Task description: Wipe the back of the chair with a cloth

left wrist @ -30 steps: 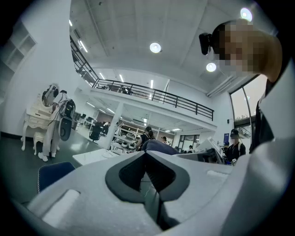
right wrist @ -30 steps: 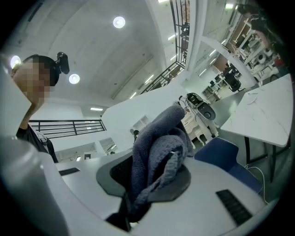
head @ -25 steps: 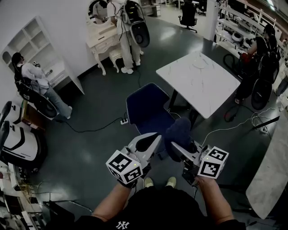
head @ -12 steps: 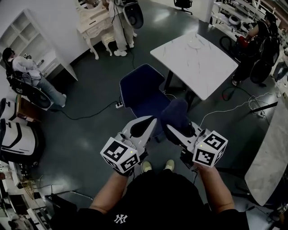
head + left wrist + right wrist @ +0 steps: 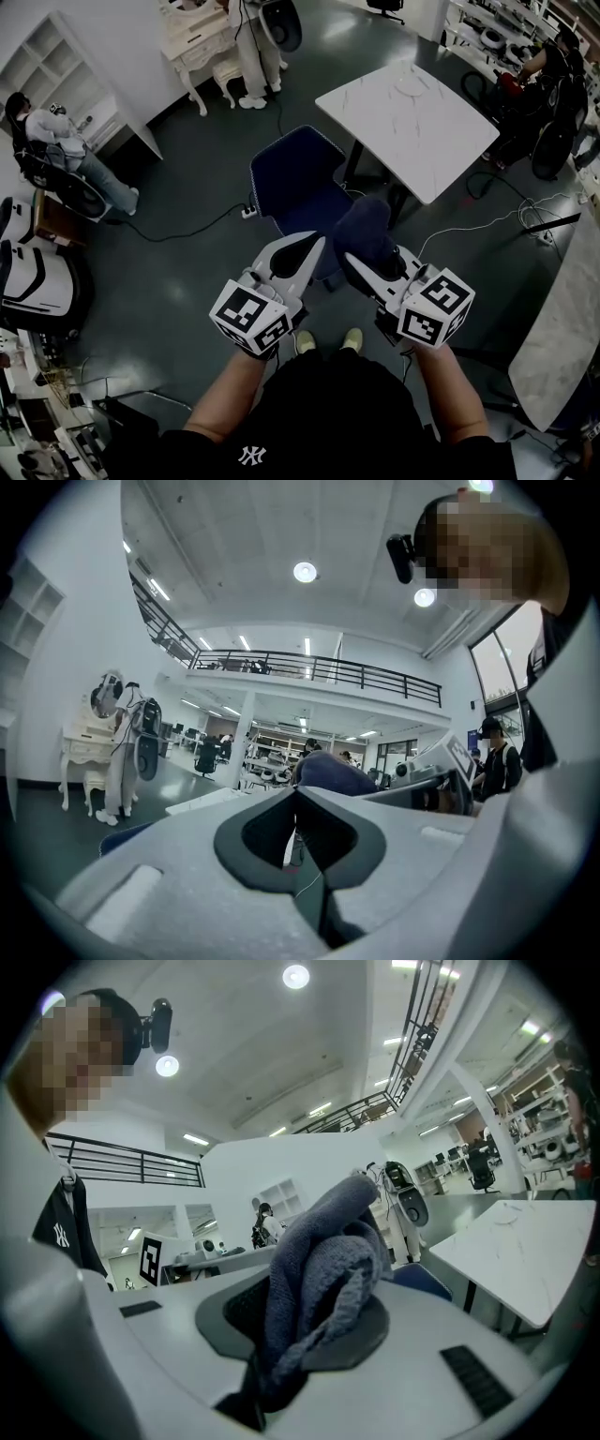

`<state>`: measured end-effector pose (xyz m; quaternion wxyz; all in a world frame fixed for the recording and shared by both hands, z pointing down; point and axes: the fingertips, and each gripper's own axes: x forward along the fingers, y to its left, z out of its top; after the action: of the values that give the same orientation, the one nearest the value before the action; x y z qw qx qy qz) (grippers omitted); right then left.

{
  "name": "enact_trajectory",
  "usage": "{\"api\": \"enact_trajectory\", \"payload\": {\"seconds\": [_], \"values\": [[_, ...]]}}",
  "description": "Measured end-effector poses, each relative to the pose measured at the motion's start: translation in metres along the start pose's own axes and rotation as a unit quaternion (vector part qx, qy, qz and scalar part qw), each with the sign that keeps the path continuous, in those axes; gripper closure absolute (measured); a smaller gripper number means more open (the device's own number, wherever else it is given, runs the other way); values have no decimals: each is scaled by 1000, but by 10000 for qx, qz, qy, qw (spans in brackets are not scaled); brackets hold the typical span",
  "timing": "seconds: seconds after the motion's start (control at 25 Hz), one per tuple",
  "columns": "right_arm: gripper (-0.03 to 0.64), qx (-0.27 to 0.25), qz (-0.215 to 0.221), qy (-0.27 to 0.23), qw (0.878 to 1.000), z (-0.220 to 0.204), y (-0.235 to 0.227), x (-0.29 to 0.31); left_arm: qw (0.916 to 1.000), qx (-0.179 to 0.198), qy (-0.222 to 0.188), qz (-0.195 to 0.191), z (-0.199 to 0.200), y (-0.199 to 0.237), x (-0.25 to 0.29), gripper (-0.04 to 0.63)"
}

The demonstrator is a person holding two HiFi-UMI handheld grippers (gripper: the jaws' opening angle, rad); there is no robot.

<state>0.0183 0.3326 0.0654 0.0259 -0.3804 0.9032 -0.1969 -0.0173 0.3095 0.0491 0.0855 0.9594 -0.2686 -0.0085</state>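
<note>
The blue chair (image 5: 298, 187) stands on the dark floor just beyond both grippers in the head view, with its seat toward the white table. My right gripper (image 5: 351, 259) is shut on a bunched dark blue cloth (image 5: 367, 231), which hangs over the chair's near edge. In the right gripper view the cloth (image 5: 319, 1274) bulges up from between the jaws, and the chair (image 5: 424, 1284) shows behind it. My left gripper (image 5: 313, 247) is beside it on the left, shut with nothing in it. In the left gripper view its tips (image 5: 296, 795) meet.
A white marble table (image 5: 408, 122) stands just past the chair at the right. Cables (image 5: 187, 230) run over the floor. A seated person (image 5: 56, 141) is at the left and others are at the back and far right. A pale slab (image 5: 562, 347) lies along the right edge.
The head view has shifted a little, so the chair and table now sit higher in the frame. Both grippers keep their pose, and the cloth stays in the right one.
</note>
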Motion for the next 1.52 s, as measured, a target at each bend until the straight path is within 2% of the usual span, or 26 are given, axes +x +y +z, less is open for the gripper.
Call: {"api": "enact_trajectory", "payload": {"seconds": [0.32, 0.76, 0.92, 1.24, 1.52], "values": [[534, 72, -240, 49, 9997, -11, -19, -8, 9996, 214, 1, 192, -12, -4, 8, 588], [534, 385, -232, 86, 9990, -27, -63, -22, 9972, 482, 50, 575, -33, -6, 39, 588], [534, 450, -271, 141, 9985, -32, -69, -13, 9967, 455, 104, 662, -37, 6, 38, 588], [534, 635, -469, 251, 9966, -37, -105, 31, 9973, 394, 83, 621, -46, 60, 57, 588], [534, 837, -733, 376, 9931, -44, -158, 103, 9983, 402, 88, 411, -62, 145, 92, 588]]}}
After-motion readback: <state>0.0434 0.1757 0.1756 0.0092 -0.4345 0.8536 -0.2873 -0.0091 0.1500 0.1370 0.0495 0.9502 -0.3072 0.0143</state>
